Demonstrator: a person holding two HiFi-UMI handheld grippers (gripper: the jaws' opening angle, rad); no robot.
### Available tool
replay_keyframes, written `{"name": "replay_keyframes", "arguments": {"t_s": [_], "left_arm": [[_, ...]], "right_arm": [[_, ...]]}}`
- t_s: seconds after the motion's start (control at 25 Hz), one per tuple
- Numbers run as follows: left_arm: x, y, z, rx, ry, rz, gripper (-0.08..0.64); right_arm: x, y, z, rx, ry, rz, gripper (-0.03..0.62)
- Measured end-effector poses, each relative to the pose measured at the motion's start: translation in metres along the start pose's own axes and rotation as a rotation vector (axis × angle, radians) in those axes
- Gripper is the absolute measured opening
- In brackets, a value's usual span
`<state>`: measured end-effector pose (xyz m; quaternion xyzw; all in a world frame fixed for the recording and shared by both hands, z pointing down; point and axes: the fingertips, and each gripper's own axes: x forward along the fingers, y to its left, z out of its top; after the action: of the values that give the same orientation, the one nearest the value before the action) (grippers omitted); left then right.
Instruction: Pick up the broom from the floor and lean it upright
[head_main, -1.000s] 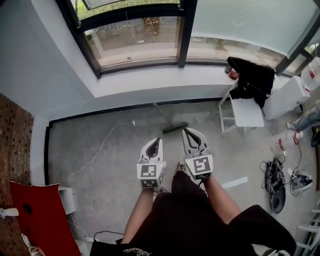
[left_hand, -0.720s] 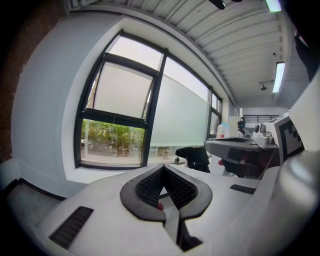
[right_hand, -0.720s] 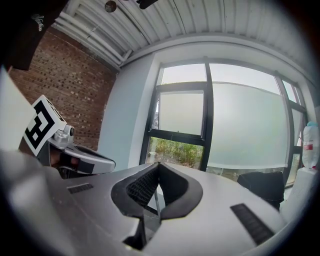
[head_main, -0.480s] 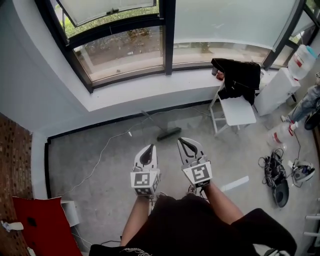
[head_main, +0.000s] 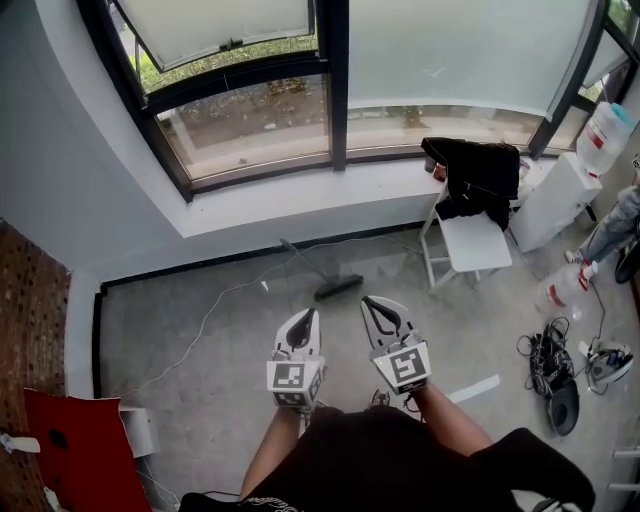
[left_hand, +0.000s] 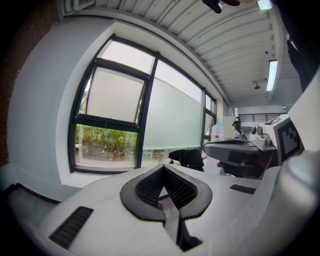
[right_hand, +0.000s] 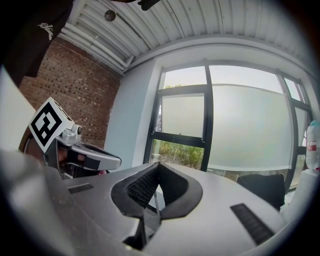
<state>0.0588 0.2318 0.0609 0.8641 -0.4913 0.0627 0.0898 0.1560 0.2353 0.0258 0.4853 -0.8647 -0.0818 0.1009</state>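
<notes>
approach step: broom (head_main: 338, 288) lies on the floor (head_main: 200, 345) below the far window (head_main: 250, 125). your left tongs (head_main: 303, 325) and right tongs (head_main: 380, 310) are both closed, empty. next: open one, reach down for the handle.

one broom (head_main: 326, 277) on the floor, near its far edge. two grippers, the left gripper (head_main: 308, 316) and the right gripper (head_main: 374, 304), side by side over the floor's middle. one white chair (head_main: 478, 243) toward the far right corner, under one black garment (head_main: 478, 165). one white dispenser (head_main: 560, 200) beside it. two water jugs: the upper jug (head_main: 607, 128) and the floor jug (head_main: 560, 288). one red panel (head_main: 85, 445) at the near left corner.
</notes>
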Motion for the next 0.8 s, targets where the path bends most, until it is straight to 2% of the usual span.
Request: {"name": "replay_keyframes", "arguments": {"t_s": [0.4, 0.8], "left_arm": [[-0.002, -0.010, 0.010, 0.011, -0.031, 0.023, 0.006], [-0.003, -0.016, 0.005, 0.008, -0.033, 0.027, 0.006]], "right_arm": [[-0.003, 0.006, 0.006, -0.024, -0.008, 0.045, 0.008], [-0.007, 0.006, 0.004, -0.035, -0.001, 0.047, 0.008]]}}
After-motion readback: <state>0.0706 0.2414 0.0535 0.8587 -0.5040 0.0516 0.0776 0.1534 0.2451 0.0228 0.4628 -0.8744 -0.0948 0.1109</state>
